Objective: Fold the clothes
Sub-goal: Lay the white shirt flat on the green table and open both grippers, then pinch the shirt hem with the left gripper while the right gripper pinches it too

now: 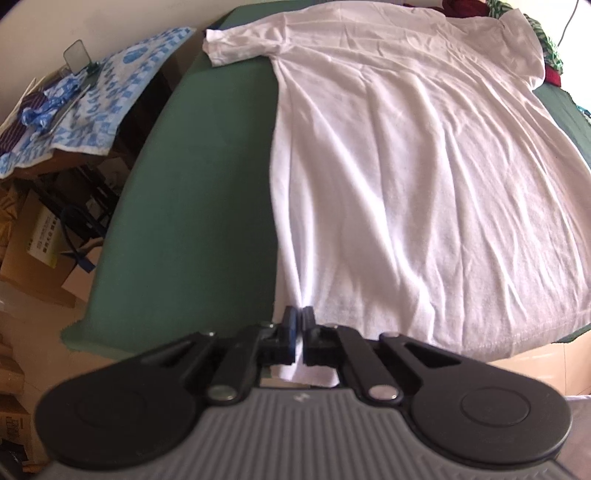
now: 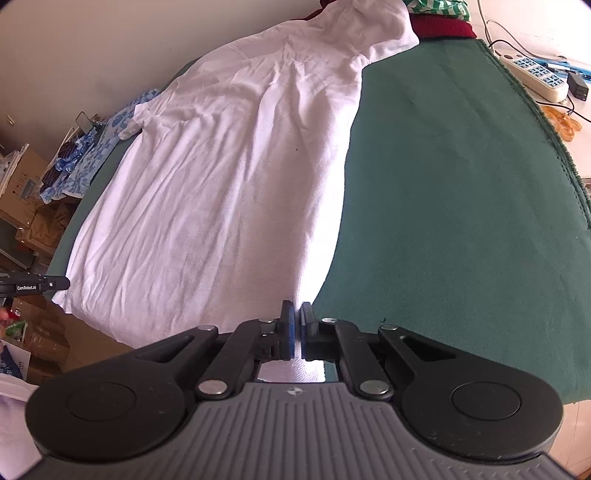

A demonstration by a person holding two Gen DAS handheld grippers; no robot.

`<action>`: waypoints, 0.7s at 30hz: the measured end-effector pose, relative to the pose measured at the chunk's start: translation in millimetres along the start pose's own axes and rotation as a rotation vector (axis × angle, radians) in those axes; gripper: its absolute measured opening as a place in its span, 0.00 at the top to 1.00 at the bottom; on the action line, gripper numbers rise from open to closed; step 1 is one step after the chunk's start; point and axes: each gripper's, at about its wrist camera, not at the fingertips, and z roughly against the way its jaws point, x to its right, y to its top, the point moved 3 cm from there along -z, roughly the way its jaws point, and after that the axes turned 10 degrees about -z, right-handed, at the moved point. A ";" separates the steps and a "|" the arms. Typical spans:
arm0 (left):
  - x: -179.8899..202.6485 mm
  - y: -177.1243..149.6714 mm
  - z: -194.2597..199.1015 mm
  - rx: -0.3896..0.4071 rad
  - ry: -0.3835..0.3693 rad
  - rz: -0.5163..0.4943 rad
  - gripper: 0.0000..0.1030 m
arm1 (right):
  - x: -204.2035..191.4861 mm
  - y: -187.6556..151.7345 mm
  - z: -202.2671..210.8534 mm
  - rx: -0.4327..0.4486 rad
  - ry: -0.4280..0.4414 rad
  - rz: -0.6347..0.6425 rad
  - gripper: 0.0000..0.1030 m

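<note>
A white T-shirt (image 1: 406,166) lies spread flat on the green table cover (image 1: 203,203), collar end far and hem near. My left gripper (image 1: 299,314) is shut on the hem's near left corner, and the fabric puckers up into its pads. In the right wrist view the same T-shirt (image 2: 221,184) stretches away to the left over the green table cover (image 2: 461,221). My right gripper (image 2: 297,308) is shut on the hem's near right corner, with white cloth showing between its pads. The left gripper's fingers (image 2: 55,283) show at the shirt's other corner.
A pile of red and green-striped clothes (image 2: 443,26) lies beyond the collar. A power strip (image 2: 535,75), cables and orange scissors (image 2: 561,118) sit past the cover's right edge. A blue patterned cloth (image 1: 103,96) covers a side table at left, with cardboard boxes (image 1: 37,236) below.
</note>
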 end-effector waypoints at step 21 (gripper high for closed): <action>-0.3 -6.8 -7.3 0.031 0.077 -0.117 0.41 | -23.5 10.1 -18.3 -0.084 -0.103 0.112 0.61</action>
